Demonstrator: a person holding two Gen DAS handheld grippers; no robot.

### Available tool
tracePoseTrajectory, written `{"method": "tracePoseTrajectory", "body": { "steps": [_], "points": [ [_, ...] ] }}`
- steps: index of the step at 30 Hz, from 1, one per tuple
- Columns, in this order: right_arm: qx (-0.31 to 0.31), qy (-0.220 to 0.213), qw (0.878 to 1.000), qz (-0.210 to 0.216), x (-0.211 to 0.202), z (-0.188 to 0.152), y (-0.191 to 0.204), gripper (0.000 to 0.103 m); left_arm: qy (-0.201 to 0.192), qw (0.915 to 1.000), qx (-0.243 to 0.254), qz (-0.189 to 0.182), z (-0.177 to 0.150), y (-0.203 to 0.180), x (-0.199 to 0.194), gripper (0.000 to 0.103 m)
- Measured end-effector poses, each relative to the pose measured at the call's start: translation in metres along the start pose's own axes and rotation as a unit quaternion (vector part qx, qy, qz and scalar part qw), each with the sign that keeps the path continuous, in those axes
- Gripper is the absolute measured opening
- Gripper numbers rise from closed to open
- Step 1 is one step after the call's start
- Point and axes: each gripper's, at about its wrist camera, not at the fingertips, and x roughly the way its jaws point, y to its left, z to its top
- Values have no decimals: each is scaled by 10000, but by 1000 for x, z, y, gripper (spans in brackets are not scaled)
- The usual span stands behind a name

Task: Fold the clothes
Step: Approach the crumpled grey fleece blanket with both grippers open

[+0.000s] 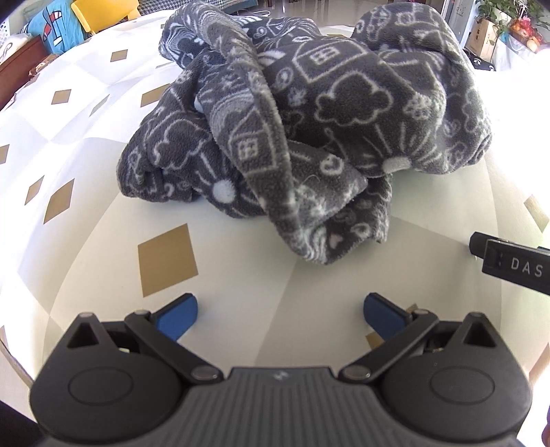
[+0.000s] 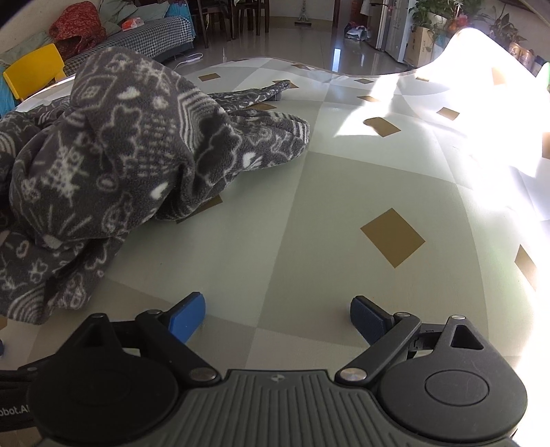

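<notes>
A dark grey fleece garment point(image 1: 309, 113) with white doodle prints lies crumpled in a heap on the table, straight ahead in the left wrist view. My left gripper point(image 1: 280, 314) is open just short of the heap's near edge, with nothing between its blue pads. In the right wrist view the same garment point(image 2: 113, 165) fills the left side, one sleeve point(image 2: 254, 94) stretching away across the table. My right gripper point(image 2: 276, 318) is open over bare tablecloth to the right of the heap. Its black body point(image 1: 512, 263) shows at the right edge of the left wrist view.
The table wears a white and grey checked cloth point(image 2: 343, 206) with tan diamonds. Strong sunlight washes out its far right part point(image 2: 481, 103). A yellow chair point(image 2: 34, 72) and a sofa point(image 2: 151, 34) stand beyond the table. Potted plants point(image 2: 447, 17) line the far right.
</notes>
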Motion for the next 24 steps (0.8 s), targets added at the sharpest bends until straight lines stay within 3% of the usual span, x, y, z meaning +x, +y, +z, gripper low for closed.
{"method": "tracePoseTrajectory", "body": {
  "steps": [24],
  "points": [
    [269, 199, 9993, -143, -25, -35, 17, 92, -37, 10000, 22, -46, 4, 5, -1, 103]
  ]
}}
